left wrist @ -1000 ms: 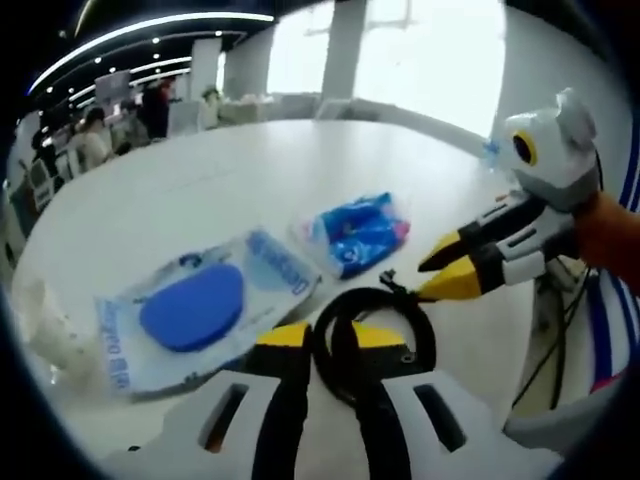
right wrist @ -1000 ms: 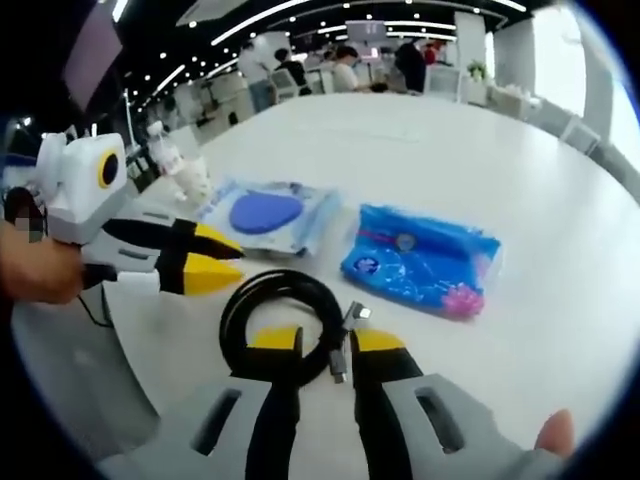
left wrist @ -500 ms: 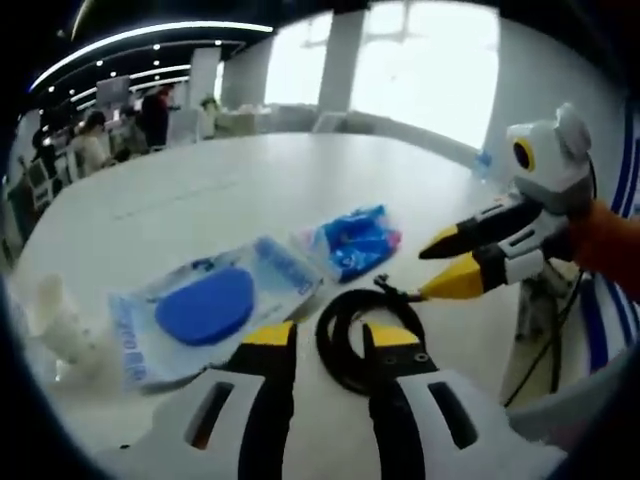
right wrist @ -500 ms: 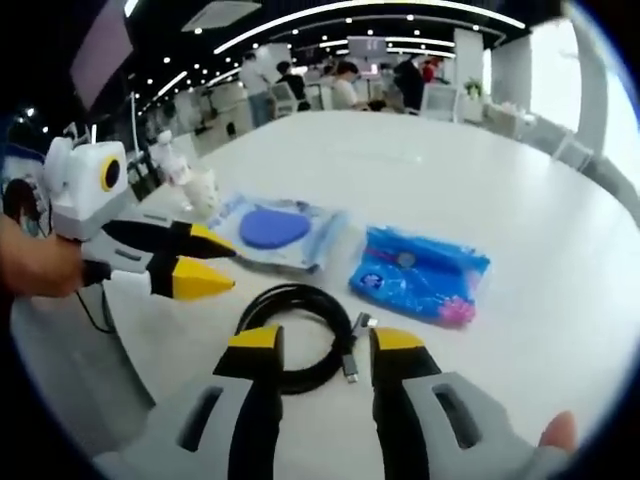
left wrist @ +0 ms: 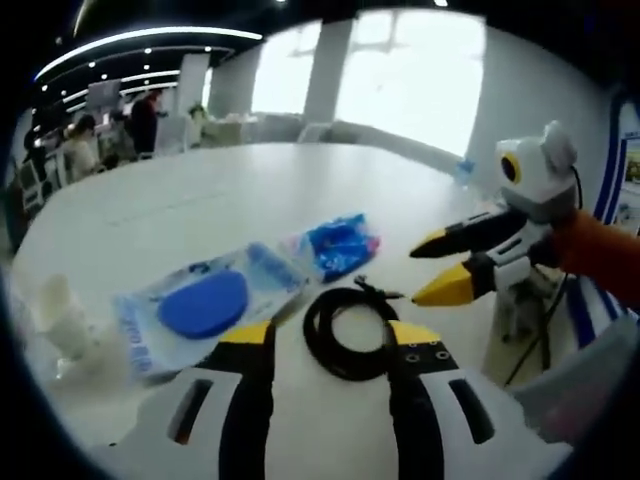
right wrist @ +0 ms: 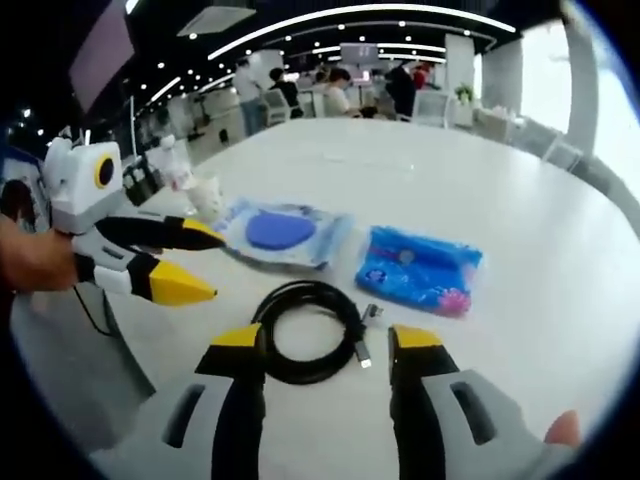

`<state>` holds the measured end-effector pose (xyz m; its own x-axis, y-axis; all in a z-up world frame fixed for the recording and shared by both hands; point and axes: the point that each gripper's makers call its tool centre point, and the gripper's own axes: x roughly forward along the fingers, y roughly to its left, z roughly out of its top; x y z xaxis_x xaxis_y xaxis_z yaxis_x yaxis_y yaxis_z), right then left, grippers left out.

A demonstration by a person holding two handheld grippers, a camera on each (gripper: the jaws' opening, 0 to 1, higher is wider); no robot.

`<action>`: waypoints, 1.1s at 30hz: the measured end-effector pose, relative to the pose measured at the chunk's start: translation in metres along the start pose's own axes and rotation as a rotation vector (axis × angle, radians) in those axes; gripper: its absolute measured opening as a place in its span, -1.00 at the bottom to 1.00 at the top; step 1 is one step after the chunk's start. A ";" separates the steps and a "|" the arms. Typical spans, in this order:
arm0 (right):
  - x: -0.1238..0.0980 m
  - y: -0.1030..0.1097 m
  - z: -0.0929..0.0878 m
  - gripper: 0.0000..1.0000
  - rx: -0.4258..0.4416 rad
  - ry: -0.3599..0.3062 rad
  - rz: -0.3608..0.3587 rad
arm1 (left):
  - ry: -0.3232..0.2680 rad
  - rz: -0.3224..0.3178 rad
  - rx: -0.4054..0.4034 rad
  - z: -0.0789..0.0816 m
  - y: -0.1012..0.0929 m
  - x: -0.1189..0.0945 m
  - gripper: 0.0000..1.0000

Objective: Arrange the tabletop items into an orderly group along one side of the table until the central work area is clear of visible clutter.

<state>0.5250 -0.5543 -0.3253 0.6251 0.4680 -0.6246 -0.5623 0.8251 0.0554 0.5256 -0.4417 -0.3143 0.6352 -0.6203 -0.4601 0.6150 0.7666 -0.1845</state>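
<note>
A coiled black cable (left wrist: 313, 335) (right wrist: 310, 289) lies on the white table (left wrist: 250, 190) (right wrist: 400, 170). My left gripper (left wrist: 330, 335) is open, its yellow-tipped jaws spread to either side of the coil's near half. My right gripper (right wrist: 325, 340) is open too, facing the coil from the opposite side. Each one shows in the other's view, open and empty: the right gripper (left wrist: 428, 270) and the left gripper (right wrist: 210, 266). Beyond the cable lie a clear packet with a blue oval pad (left wrist: 205, 305) (right wrist: 280, 230) and a blue printed packet (left wrist: 340, 243) (right wrist: 418, 268).
A crumpled white object (left wrist: 60, 315) (right wrist: 205, 195) sits near the table edge beside the clear packet. The far half of the table is bare. People and desks stand in the background. A person's hand (right wrist: 35, 260) holds the left gripper.
Both grippers' jaws have spread wider and both cameras have drawn back a little from the cable. The cable and packets lie where they were.
</note>
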 end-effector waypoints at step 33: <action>-0.039 0.040 0.025 0.37 0.035 -0.135 -0.181 | -0.142 -0.025 0.027 0.010 0.054 -0.153 0.26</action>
<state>0.4913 -0.5316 -0.2795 0.7822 0.3479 -0.5168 -0.4169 0.9087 -0.0192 0.4663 -0.3069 -0.2450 0.6777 -0.6581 -0.3282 0.6428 0.7469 -0.1704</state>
